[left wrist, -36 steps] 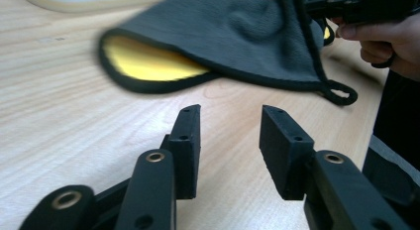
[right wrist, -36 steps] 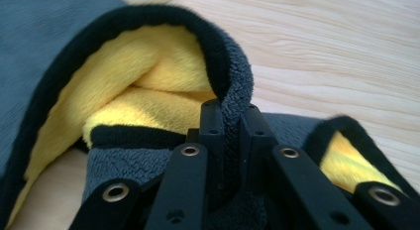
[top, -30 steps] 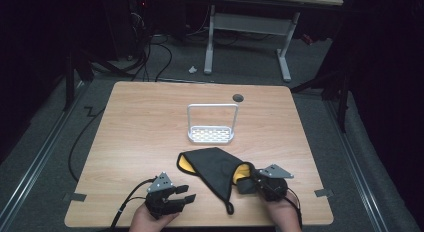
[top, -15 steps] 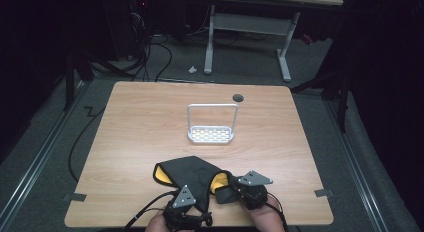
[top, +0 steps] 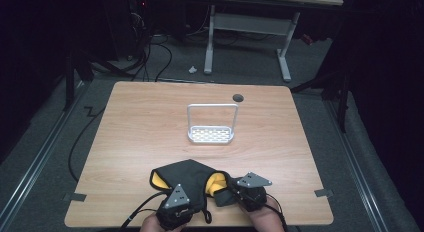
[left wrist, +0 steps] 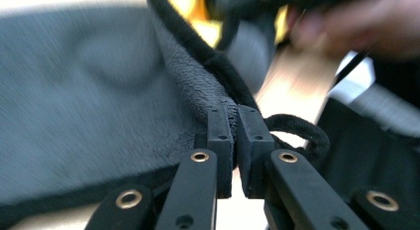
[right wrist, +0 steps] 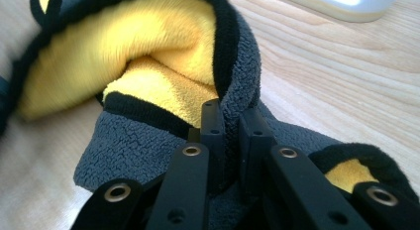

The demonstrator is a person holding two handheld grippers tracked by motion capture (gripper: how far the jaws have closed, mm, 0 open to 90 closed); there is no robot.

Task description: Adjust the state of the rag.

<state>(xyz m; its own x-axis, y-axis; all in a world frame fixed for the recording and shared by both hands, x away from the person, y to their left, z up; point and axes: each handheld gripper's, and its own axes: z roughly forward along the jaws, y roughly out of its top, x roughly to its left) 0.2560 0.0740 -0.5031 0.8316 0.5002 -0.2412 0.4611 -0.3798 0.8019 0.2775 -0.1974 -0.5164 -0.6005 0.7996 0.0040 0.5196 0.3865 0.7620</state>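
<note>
At the table's 6 o'clock edge, my left gripper, its jaws just closed, pinches the grey-and-yellow cloth's black hem; my right gripper clamps its fleece fold. A white rack stands at 12 o'clock, apart.

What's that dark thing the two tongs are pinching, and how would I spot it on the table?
Start at the wooden table and go to its near edge, in front of the white wire rack. There lies a soft cloth, with the left tongs and the right tongs each shut on its edge. It is dark grey fleece outside with a bright yellow lining and black trim.
</note>
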